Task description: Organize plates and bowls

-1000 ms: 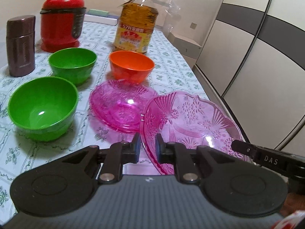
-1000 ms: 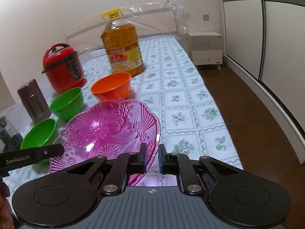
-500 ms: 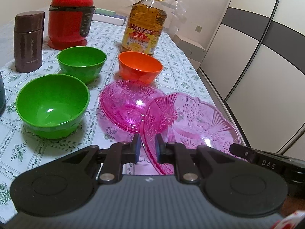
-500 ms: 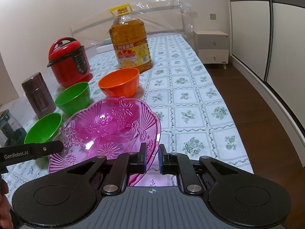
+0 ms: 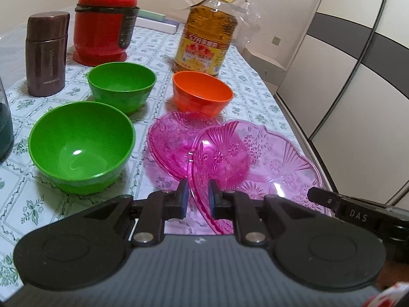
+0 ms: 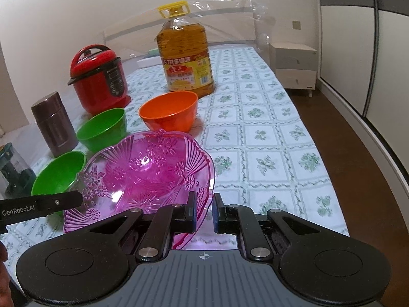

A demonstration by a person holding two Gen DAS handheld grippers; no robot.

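Mid-carry: large pink plate (image 5: 268, 158) held off the cloth, clamped at its left rim by the left gripper (image 5: 198, 194) and at its right rim by the right gripper (image 6: 204, 211), both jaws tight on the edge. Hanging partly over the second pink plate (image 5: 176, 133), in front of the orange bowl (image 5: 202, 94). Next, probably: centre over that plate, level, lower to nest, then release; overlap hard to judge here.

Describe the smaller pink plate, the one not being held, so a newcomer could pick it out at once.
Start at the tall yellow oil bottle at the back of the patterned tablecloth; the orange plastic bowl stands in front of it. Just nearer the camera lies the small clear pink plastic plate, flat on the cloth. Unlike the larger pink patterned plate, nothing grips it.
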